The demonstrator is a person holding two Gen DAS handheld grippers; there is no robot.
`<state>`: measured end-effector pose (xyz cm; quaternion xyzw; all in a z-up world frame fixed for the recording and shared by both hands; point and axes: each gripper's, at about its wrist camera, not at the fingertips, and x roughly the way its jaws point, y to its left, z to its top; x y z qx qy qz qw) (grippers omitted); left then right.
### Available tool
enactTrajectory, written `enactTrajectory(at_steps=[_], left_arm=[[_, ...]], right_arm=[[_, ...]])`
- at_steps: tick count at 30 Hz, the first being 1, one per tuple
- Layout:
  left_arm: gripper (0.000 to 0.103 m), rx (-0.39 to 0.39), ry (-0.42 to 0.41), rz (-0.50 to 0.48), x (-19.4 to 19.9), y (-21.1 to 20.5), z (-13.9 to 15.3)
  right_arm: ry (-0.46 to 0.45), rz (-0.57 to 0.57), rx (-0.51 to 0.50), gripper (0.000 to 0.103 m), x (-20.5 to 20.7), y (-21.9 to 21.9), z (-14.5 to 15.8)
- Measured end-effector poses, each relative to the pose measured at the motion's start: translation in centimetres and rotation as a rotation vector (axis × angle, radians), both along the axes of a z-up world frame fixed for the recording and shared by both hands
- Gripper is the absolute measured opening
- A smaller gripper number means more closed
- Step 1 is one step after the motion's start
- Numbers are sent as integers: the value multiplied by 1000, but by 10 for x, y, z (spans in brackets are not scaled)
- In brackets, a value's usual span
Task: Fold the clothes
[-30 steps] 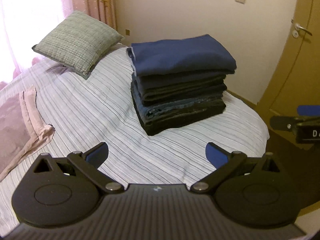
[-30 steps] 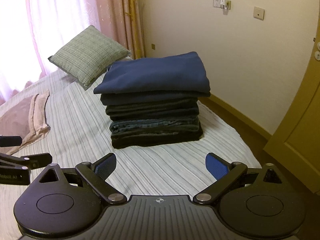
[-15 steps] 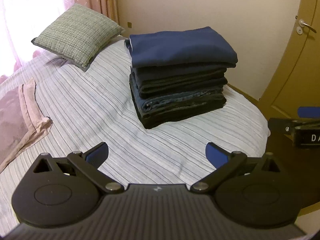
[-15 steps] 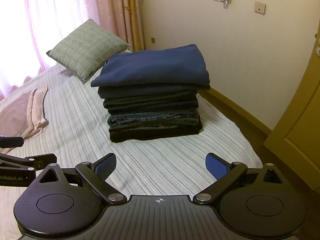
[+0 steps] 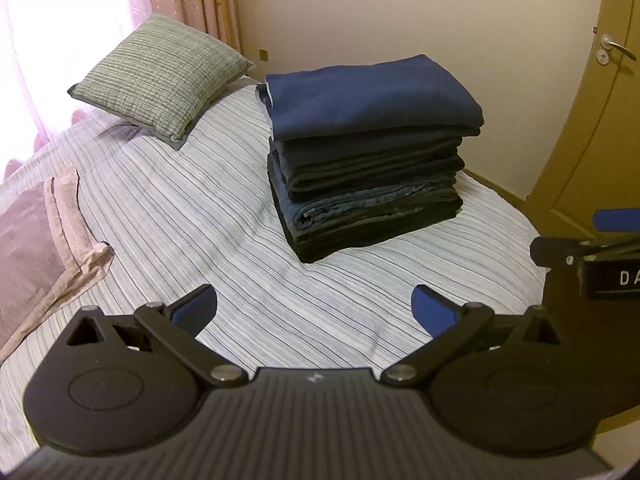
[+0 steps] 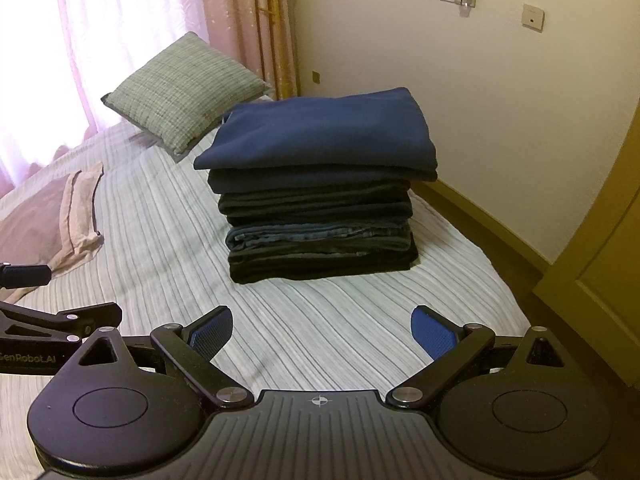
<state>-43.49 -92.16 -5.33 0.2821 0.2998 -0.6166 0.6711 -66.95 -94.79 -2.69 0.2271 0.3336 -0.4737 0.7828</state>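
A stack of several folded dark clothes [image 5: 368,160], navy blue on top, sits on the striped bed [image 5: 208,216]. It also shows in the right wrist view [image 6: 320,192]. My left gripper [image 5: 314,310] is open and empty, held above the bed in front of the stack. My right gripper [image 6: 322,332] is open and empty, also short of the stack. Part of the right gripper [image 5: 592,256] shows at the right edge of the left wrist view. Part of the left gripper [image 6: 48,320] shows at the left edge of the right wrist view.
A grey-green checked pillow [image 5: 160,76] lies at the head of the bed by the pink curtains [image 6: 120,32]. A mauve pillowcase [image 5: 36,248] lies at the left. A wall [image 6: 480,92] and a wooden door [image 5: 600,120] stand to the right.
Both grippers have drawn back and up a little; the stack sits slightly lower and farther in both views. The jaws stayed open and the clothes have not moved.
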Motion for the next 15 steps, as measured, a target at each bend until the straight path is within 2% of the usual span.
enactTrajectory(at_steps=[15], left_arm=[[102,-13,-3,2,0,-1,0]], right_arm=[[11,10,8,98,6,-2,-2]])
